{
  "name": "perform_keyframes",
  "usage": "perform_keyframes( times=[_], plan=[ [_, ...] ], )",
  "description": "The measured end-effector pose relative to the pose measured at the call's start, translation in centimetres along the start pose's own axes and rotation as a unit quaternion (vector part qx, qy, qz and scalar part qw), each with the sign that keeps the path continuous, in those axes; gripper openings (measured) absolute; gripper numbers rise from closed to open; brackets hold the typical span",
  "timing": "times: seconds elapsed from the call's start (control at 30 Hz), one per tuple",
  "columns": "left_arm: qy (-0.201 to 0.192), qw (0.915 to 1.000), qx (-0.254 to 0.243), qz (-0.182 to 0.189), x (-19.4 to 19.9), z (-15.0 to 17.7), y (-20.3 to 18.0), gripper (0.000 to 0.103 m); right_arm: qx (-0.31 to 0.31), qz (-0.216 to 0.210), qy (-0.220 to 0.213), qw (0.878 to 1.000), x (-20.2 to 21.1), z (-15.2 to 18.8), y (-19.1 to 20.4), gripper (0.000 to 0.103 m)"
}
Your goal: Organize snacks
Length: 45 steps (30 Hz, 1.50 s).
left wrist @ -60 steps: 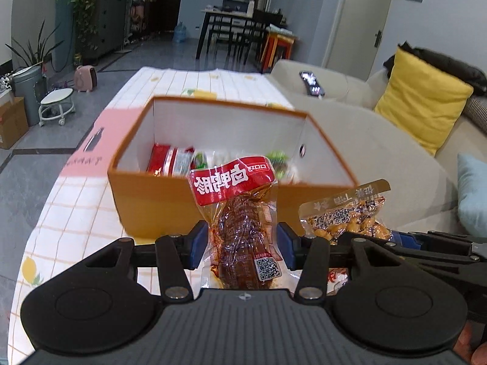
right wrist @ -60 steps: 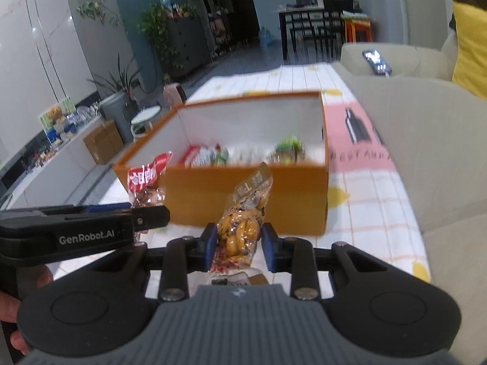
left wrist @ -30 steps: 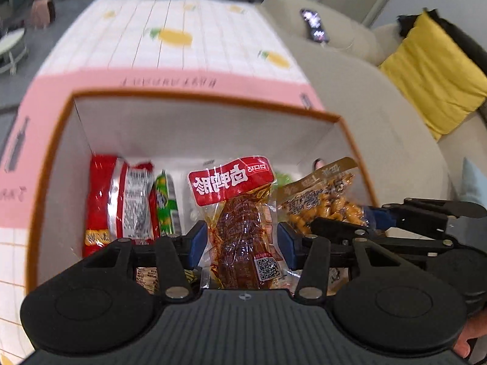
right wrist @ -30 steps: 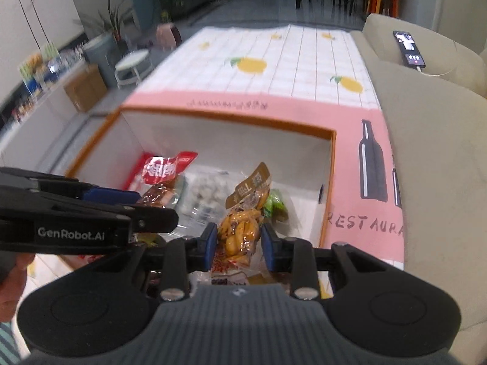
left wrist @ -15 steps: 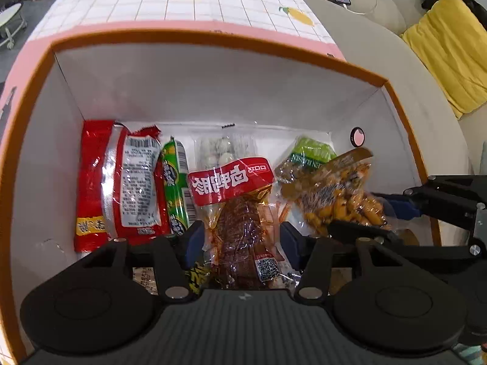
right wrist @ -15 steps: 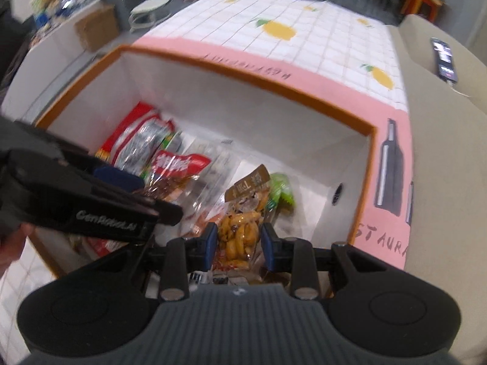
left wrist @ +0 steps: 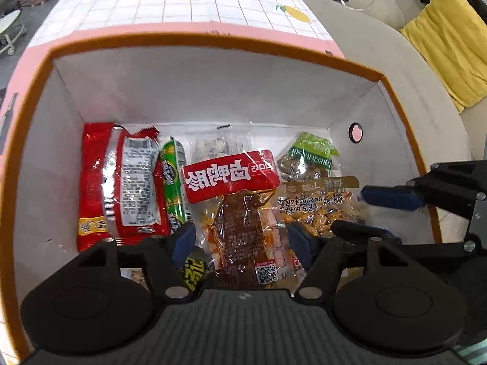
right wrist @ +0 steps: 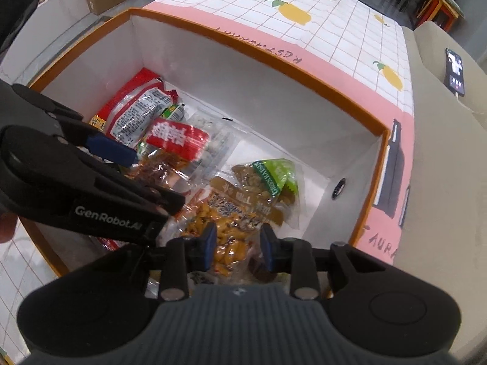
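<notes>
Inside the box (left wrist: 213, 38), packets crowd the floor. Far left of the left wrist frame lies the sausage pack (left wrist: 121, 182), a thin stick snack (left wrist: 173, 182) just right of it. Centre, the duck-leg packet (left wrist: 240, 210) rests atop a clear pouch (left wrist: 219, 144). Right of that sits the peanut packet (left wrist: 316, 206), the raisin bag (left wrist: 307, 158) behind it, toward the far wall.
</notes>
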State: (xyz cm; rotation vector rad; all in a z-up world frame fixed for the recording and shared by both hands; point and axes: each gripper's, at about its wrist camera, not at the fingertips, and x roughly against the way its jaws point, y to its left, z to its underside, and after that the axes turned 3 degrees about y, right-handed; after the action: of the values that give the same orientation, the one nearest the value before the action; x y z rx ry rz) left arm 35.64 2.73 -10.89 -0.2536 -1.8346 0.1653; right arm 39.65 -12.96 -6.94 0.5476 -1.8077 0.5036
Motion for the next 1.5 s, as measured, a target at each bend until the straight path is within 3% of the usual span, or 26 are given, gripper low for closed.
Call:
perform_keyframes(
  times=[0.27, 0.47, 0.7, 0.97, 1.2, 1.37, 1.5],
  plan=[
    [-0.040, 0.9990, -0.016, -0.011, 4.4, 0.1, -1.0, 0.083, -0.033, 0.009, -0.030, 0.999, 4.4, 0.2, -1.4, 0.044],
    [-0.109, 0.9924, -0.044, -0.035, 10.0, 1.4, -3.1, 0.080, -0.067, 0.006, -0.067, 0.996, 9.3, 1.0, -1.5, 0.052],
    [-0.230, 0.9634, -0.097, -0.098, 17.6, 5.6, -6.5, 0.077, -0.109, 0.009, -0.150, 0.983, 16.0, 4.2, -0.2, 0.060],
    [-0.340, 0.9242, -0.088, -0.150, 22.4, 13.2, -8.2, 0.070, -0.167, 0.012, -0.261, 0.951, 21.4, 11.7, 3.1, 0.063],
    [-0.373, 0.9089, -0.071, -0.172, 23.9, 18.7, -8.6, 0.070, -0.192, 0.036, -0.314, 0.929, 22.9, 17.8, 8.1, 0.068],
    [-0.369, 0.9090, -0.046, -0.189, 23.3, 21.3, -8.1, 0.074, -0.213, 0.042, -0.328, 0.919, 22.6, 20.7, 10.4, 0.067],
    [-0.356, 0.9117, -0.038, -0.202, 21.8, 21.9, -8.0, 0.075, -0.211, 0.048, -0.322, 0.922, 21.5, 22.1, 11.8, 0.067]
  ],
)
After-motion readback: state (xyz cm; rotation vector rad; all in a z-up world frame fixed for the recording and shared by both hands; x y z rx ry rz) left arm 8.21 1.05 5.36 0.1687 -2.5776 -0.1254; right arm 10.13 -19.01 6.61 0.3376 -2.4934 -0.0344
